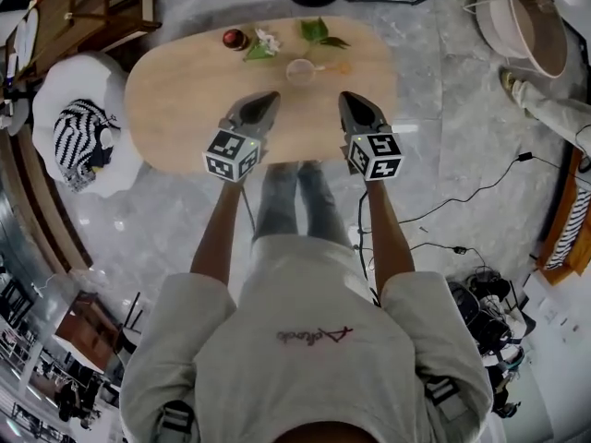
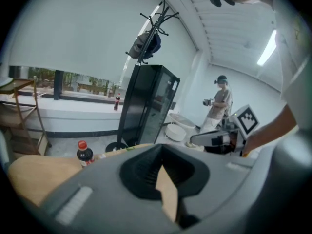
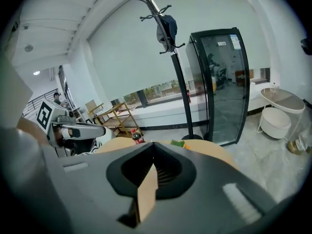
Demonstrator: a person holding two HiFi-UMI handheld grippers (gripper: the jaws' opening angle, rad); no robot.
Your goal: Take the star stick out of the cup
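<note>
Your two tongs, left (image 1: 266, 98) and right (image 1: 347, 98), are both closed tight on nothing over the worktop's (image 1: 175, 100) near edge, while the star stick (image 1: 340, 66) leans in the one cup (image 1: 299, 71) by the far edge, near one red-capped bottle (image 1: 235, 39) whose label is unreadable.

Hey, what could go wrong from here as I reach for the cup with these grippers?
1. The left gripper and the right gripper are both shut. Going in like that would likely shove the cup rather than grasp anything in it.
2. The cup stands close to the leaves, a flower and a bottle at the far side of the table. A nudge may tip it or knock one of them over.
</note>
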